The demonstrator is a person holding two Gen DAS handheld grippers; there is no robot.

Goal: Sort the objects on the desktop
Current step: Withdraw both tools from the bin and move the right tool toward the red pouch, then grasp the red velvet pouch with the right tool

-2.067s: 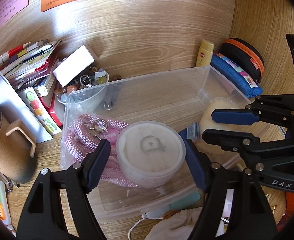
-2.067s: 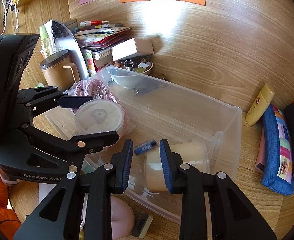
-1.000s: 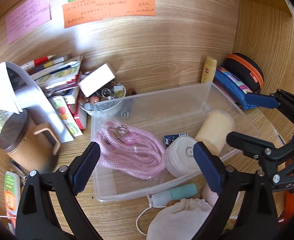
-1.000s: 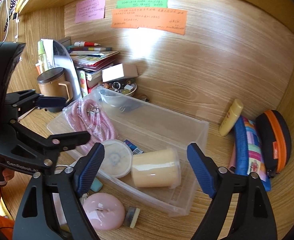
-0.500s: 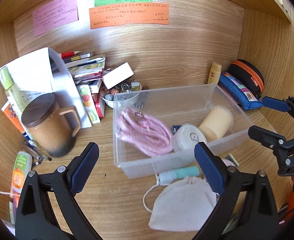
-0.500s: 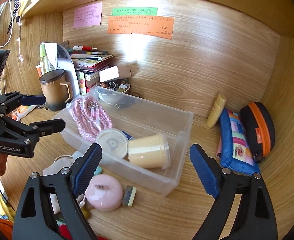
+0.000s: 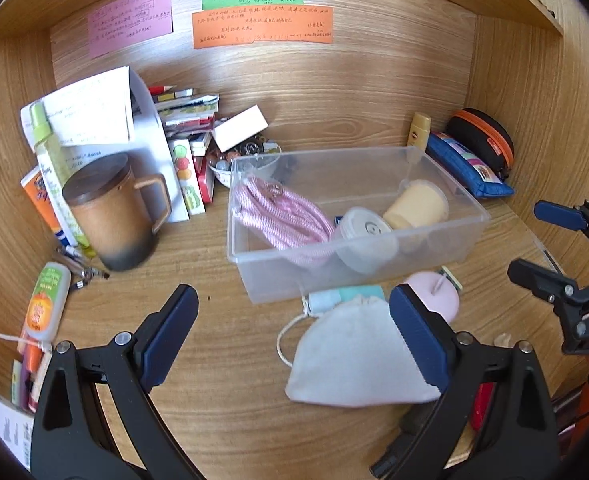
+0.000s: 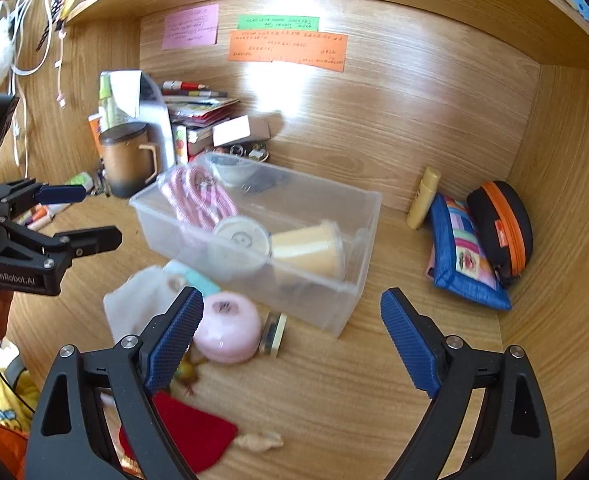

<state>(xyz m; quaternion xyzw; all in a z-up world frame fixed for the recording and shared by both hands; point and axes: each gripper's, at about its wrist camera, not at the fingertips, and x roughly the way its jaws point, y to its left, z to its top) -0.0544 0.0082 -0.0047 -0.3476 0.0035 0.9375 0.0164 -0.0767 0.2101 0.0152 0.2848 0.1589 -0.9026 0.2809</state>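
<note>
Clear plastic bin (image 7: 358,248), mid-desk, a little toward the back wall. I count three things inside: pink rope coil (image 7: 282,216) at its left end, round white lidded tub (image 7: 364,226) in the middle, cream cup (image 7: 416,204) lying on its side at the right end.

Just outside the bin's front wall: teal case (image 7: 346,294), white drawstring pouch (image 7: 354,354), pink round case (image 8: 226,326), small eraser-like block (image 8: 274,332). Nearer the desk's front edge: red cloth (image 8: 190,432).

Back-left corner: brown lidded mug (image 7: 112,210), stack of books (image 7: 186,128), small bowl of trinkets (image 7: 246,156) touching the bin's back-left corner. Back-right corner: yellow tube (image 8: 424,198), blue patterned pouch (image 8: 462,252), black case with orange zip (image 8: 500,226).

Left gripper (image 7: 290,336): I hold it tilted down over the desk's front, jaws spread wide, empty, pouch beneath. Right gripper (image 8: 292,340): same downward tilt, jaws wide, nothing between them, bare desk beneath.
</note>
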